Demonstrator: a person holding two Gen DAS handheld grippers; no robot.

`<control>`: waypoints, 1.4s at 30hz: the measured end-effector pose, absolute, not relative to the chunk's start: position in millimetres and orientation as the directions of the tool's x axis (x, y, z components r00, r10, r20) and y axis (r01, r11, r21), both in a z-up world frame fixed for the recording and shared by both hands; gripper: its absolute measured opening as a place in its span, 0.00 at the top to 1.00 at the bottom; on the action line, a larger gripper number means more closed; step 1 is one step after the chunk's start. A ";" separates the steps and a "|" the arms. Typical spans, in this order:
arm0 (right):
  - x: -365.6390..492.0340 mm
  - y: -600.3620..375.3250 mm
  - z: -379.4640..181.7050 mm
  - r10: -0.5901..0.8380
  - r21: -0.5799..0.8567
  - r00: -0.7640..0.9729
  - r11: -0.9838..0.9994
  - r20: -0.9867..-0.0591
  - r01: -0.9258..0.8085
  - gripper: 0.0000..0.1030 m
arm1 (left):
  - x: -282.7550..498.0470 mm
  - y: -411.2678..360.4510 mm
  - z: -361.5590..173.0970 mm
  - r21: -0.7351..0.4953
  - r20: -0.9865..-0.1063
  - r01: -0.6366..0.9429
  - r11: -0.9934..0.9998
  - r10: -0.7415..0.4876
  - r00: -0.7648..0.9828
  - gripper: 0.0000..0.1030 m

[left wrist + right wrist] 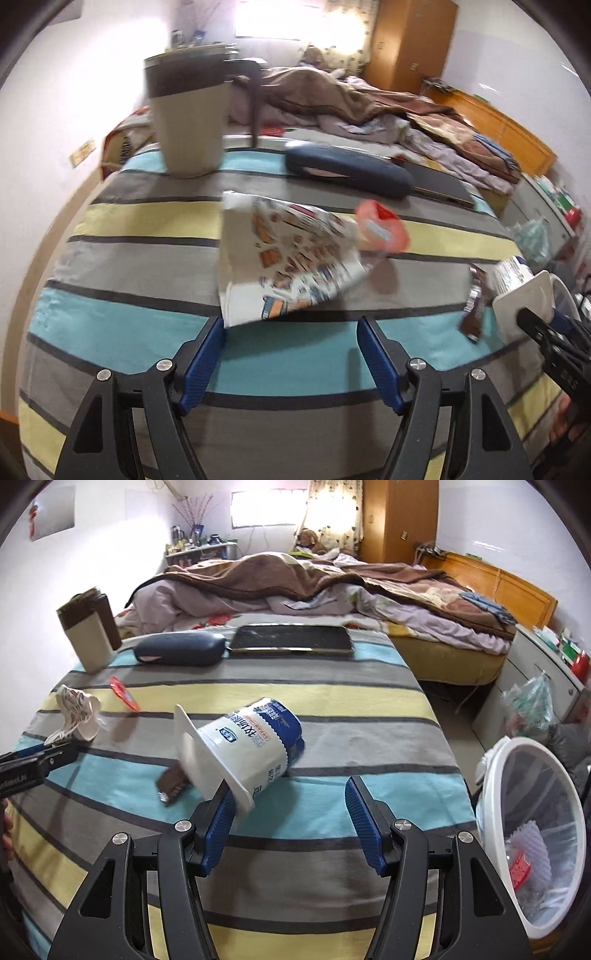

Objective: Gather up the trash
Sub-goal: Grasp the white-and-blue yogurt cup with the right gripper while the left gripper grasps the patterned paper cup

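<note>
Reaching step: the left gripper (291, 354) gapes empty before the crumpled printed wrapper (284, 258); the right gripper (290, 827) stands open around the toppled yogurt cup (243, 749) on the striped cloth (332, 701), its rim at one pad; next, closing on each, then carrying to the white bin (532, 834).

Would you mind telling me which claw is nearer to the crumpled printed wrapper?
Left. The left claw sits open just short of the crumpled printed wrapper; the right claw is farther off, at the yogurt cup.

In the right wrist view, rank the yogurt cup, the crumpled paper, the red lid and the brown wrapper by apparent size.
1. yogurt cup, nearest the camera, so it looks bigger still
2. crumpled paper
3. brown wrapper and red lid: too alike to rank, wrapper partly hidden by the cup
</note>
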State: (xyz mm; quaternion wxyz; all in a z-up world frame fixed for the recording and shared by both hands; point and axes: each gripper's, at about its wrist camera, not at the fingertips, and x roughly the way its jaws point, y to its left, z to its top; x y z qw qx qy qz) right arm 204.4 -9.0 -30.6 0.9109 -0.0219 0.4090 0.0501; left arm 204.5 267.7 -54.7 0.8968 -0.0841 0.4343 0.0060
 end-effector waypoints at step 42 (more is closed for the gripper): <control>198.0 -11.5 -29.9 0.145 0.048 0.669 0.986 -0.729 -0.161 0.89 | 250.3 278.4 -51.7 -0.139 -0.770 0.002 0.990 -0.109 0.629 0.59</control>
